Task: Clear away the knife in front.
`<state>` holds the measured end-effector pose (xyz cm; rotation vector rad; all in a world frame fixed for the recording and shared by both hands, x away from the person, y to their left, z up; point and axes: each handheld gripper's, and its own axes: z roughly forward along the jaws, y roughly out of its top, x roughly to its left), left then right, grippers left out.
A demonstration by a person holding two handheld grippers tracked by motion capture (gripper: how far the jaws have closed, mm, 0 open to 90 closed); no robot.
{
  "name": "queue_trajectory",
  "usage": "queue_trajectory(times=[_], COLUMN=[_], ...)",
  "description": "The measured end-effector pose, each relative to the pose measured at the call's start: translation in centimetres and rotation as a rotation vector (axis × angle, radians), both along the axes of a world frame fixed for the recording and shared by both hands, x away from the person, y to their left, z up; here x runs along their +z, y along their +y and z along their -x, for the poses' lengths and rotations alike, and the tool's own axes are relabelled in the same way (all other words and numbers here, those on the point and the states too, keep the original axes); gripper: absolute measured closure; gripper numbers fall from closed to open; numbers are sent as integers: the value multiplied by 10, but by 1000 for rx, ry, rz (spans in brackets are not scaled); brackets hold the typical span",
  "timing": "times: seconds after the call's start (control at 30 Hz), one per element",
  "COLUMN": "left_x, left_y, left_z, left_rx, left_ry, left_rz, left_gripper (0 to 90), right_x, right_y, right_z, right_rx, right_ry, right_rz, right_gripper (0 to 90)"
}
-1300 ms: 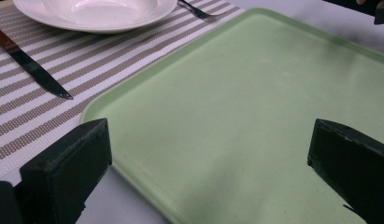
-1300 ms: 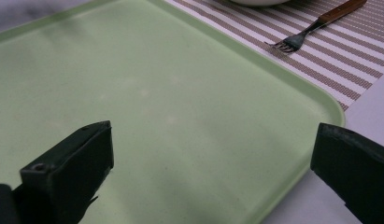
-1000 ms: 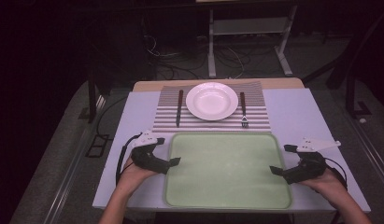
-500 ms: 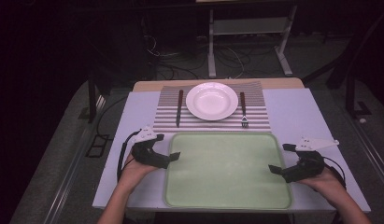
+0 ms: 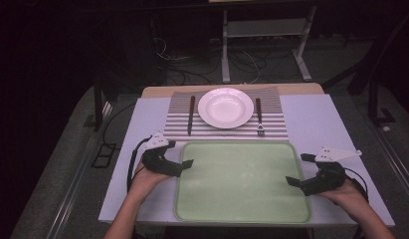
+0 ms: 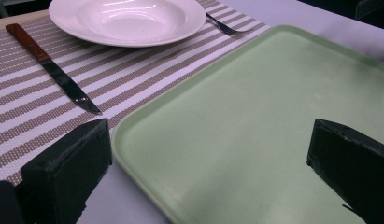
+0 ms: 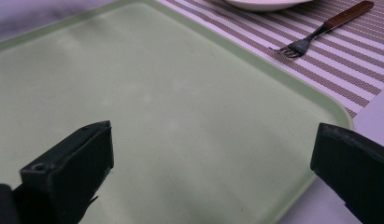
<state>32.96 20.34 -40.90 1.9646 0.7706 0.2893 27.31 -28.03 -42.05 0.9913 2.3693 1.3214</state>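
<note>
Lying flat on the white desk [image 5: 311,117], a pale green rectangular plastic tray [image 5: 242,179] is sitting just in front of a brown-and-white striped placemat [image 5: 227,129] carrying a round white plate [image 5: 226,107], a wooden-handled knife [image 5: 191,114] and a wooden-handled fork [image 5: 259,117]. Left tongs [image 5: 181,162] are gaping wide astride the tray's left rim, grasping nothing. Right tongs [image 5: 297,169] are likewise spread open at its right rim.

Tray [image 5: 242,181] front; behind it mat [image 5: 274,119] w/ knife [image 5: 191,114] L, plate [image 5: 225,107] ctr, fork [image 5: 259,117] R.
</note>
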Motion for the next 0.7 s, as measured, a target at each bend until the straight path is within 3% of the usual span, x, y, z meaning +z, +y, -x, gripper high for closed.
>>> queue_trajectory(times=[0.7], left_x=[-1], left_y=[-3], left_z=[-15], left_rx=[26], left_ry=[-8], left_rz=[-6], left_gripper=[0], right_x=[-1], right_y=[0], right_z=[0], right_rx=[2], right_ry=[0], right_rz=[0], right_gripper=[0])
